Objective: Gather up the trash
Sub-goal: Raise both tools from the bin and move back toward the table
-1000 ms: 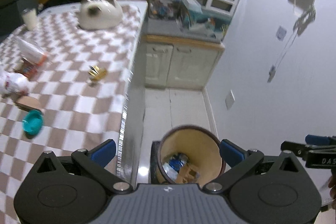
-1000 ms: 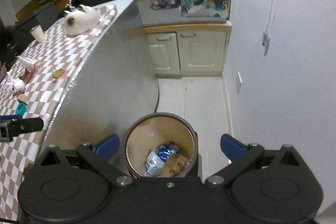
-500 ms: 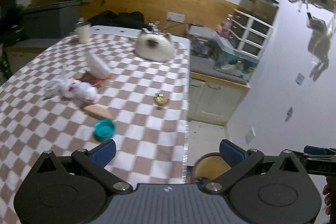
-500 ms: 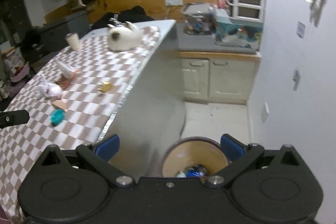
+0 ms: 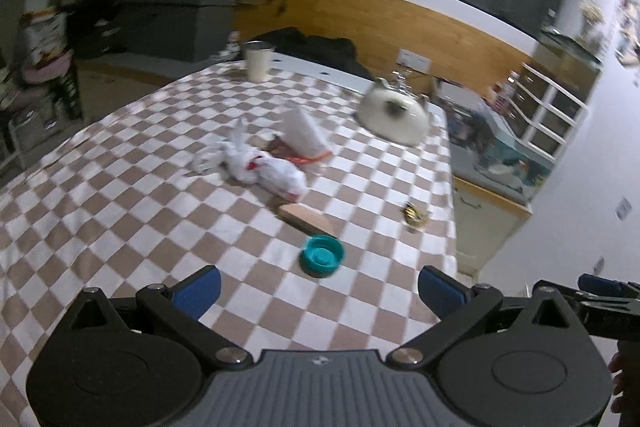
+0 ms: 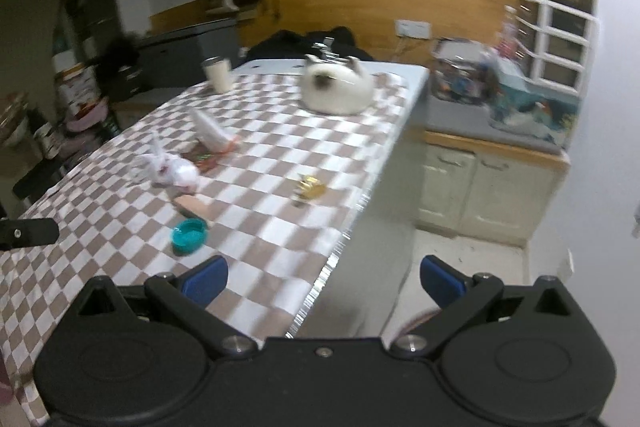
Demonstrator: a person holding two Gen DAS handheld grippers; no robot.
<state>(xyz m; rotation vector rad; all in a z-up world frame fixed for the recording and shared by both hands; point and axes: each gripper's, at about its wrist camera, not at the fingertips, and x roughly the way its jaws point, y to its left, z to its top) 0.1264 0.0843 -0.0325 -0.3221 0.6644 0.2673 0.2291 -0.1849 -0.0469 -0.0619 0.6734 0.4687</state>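
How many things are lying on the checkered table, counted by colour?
White: 4 (bag, pouch, cup, cat)
Teal: 1 (lid)
Tan: 1 (block)
Gold: 1 (wrapper)
Total: 7

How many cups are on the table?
1. The cup stands at the far end of the checkered table, left of the cat. None seems hidden, though the pictures are blurry.
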